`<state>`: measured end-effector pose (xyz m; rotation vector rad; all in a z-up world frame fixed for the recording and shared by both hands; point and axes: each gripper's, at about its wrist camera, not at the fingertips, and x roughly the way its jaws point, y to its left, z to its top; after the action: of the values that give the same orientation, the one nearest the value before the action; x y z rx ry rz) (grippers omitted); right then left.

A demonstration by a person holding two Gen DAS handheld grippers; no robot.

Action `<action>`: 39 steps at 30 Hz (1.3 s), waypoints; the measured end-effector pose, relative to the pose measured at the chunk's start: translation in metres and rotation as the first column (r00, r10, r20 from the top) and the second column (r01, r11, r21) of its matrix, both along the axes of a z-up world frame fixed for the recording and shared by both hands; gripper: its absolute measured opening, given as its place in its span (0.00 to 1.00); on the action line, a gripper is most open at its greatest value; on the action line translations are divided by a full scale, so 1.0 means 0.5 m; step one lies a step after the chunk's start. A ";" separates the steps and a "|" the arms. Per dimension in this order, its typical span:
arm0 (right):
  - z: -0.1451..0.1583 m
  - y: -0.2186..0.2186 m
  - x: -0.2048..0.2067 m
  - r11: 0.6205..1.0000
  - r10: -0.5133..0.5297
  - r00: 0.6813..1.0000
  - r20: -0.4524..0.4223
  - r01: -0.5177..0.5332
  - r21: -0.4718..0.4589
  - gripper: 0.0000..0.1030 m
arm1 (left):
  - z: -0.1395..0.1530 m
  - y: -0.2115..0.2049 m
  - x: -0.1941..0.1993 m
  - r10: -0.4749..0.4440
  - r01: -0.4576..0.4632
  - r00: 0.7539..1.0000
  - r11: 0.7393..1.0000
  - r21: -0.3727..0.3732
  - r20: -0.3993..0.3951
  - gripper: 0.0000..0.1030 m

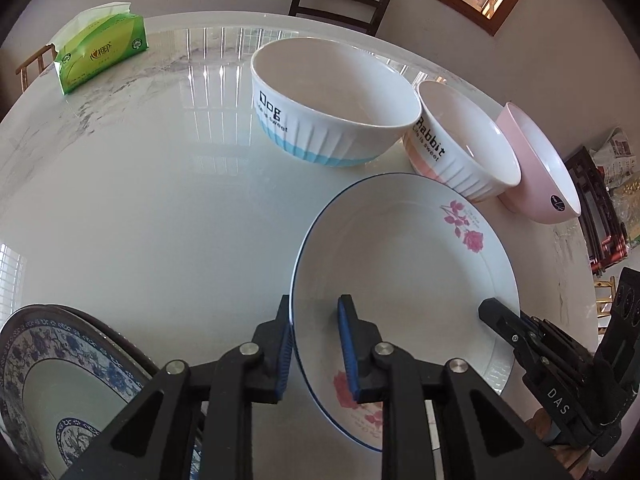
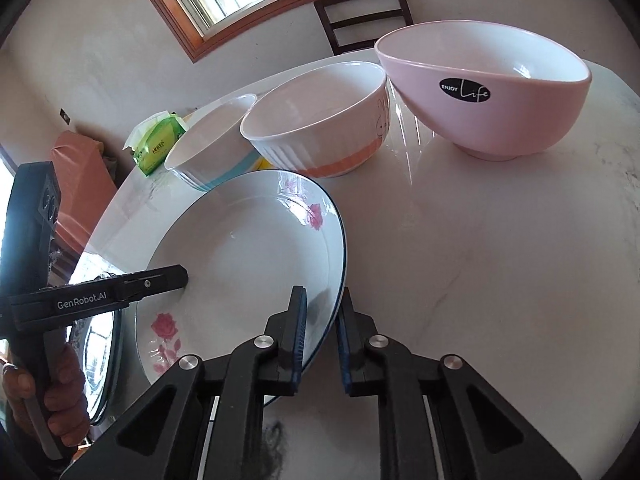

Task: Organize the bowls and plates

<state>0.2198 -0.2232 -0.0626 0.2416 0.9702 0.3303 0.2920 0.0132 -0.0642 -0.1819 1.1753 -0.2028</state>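
You've got both jaws clamped on the rose plate (image 1: 404,264), left gripper (image 1: 316,344) and right gripper (image 2: 322,332) on opposite rims, mid-bench. Nothing's stacked yet: three bowls (image 1: 332,100) line the far edge, blue plate (image 1: 52,376) sits near edge.

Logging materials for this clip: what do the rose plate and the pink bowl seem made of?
The rose plate looks like glazed ceramic: glossy white, printed roses, thin blue rim line. The pink bowl has a smooth satin pink outside and a shiny white inside with a sticker; ceramic or melamine, the look leaves it open.
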 end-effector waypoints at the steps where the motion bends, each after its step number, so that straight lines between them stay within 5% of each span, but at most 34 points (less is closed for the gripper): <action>1: 0.000 -0.001 -0.002 1.000 -0.001 1.000 0.003 0.001 -0.001 0.13 | 0.000 -0.006 -0.004 0.005 -0.005 1.000 1.000 -0.001 -0.002 0.20; 20: 0.049 -0.002 -0.103 0.995 0.002 1.000 0.016 -0.003 0.096 0.14 | 0.091 0.020 -0.143 0.039 -0.038 0.994 0.999 -0.017 0.103 0.20; 39: 0.080 0.149 -0.191 0.985 0.145 0.989 0.034 -0.148 0.085 0.14 | 0.116 0.168 -0.309 0.149 -0.165 0.970 0.984 0.067 0.190 0.20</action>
<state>0.1244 -0.1488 -0.0227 0.2449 0.9496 0.5102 0.1373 0.0971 -0.0063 -0.1788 0.9776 -0.0303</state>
